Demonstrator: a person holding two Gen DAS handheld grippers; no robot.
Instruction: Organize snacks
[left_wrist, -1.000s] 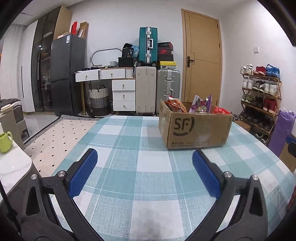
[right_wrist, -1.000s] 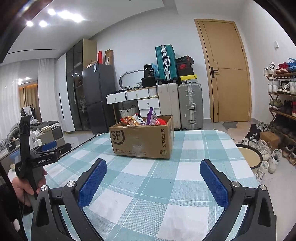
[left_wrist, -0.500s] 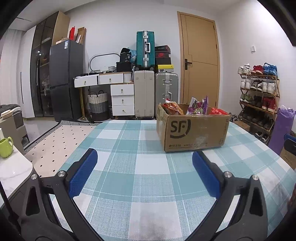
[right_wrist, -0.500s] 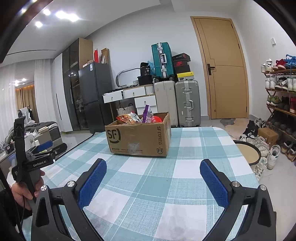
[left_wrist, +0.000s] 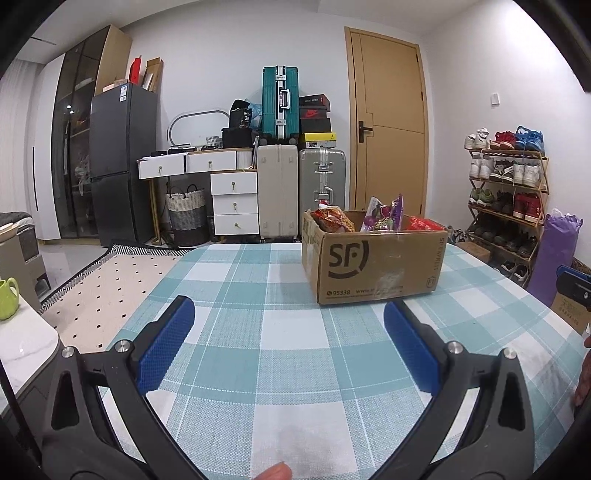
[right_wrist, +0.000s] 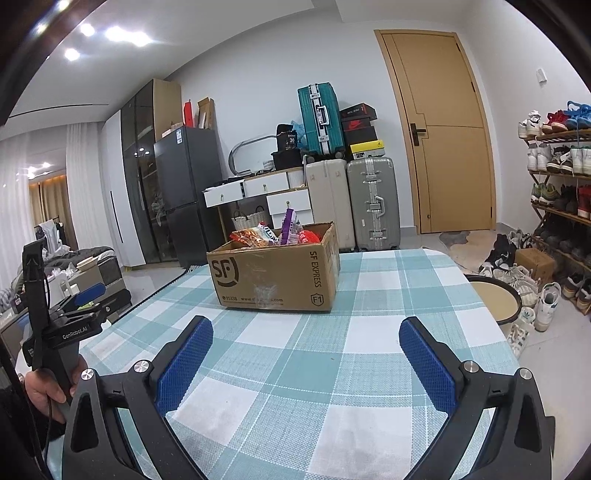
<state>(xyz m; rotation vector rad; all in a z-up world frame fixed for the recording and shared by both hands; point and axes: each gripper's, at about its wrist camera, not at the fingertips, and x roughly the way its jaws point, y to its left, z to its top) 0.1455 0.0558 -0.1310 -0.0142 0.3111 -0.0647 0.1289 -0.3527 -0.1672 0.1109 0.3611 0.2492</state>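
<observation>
A brown cardboard box (left_wrist: 376, 264) printed with "SF" stands on the table with the teal checked cloth (left_wrist: 280, 332). Snack bags (left_wrist: 384, 216) in orange, purple and red stick out of its top. My left gripper (left_wrist: 288, 321) is open and empty, just short of the box's near face. In the right wrist view the same box (right_wrist: 275, 275) and its snack bags (right_wrist: 275, 234) lie ahead, left of centre. My right gripper (right_wrist: 306, 339) is open and empty over the cloth. The left gripper's body (right_wrist: 79, 314) shows at the far left, held by a hand.
Suitcases (left_wrist: 280, 188), white drawers (left_wrist: 234, 203) and a dark fridge (left_wrist: 122, 162) line the far wall beside a wooden door (left_wrist: 388, 125). A shoe rack (right_wrist: 561, 192) and loose shoes stand to the right. A green mug (left_wrist: 8, 299) sits on a side counter at left.
Both grippers have drifted closer to the box, which now looks larger in both views. Both stay open and empty.
</observation>
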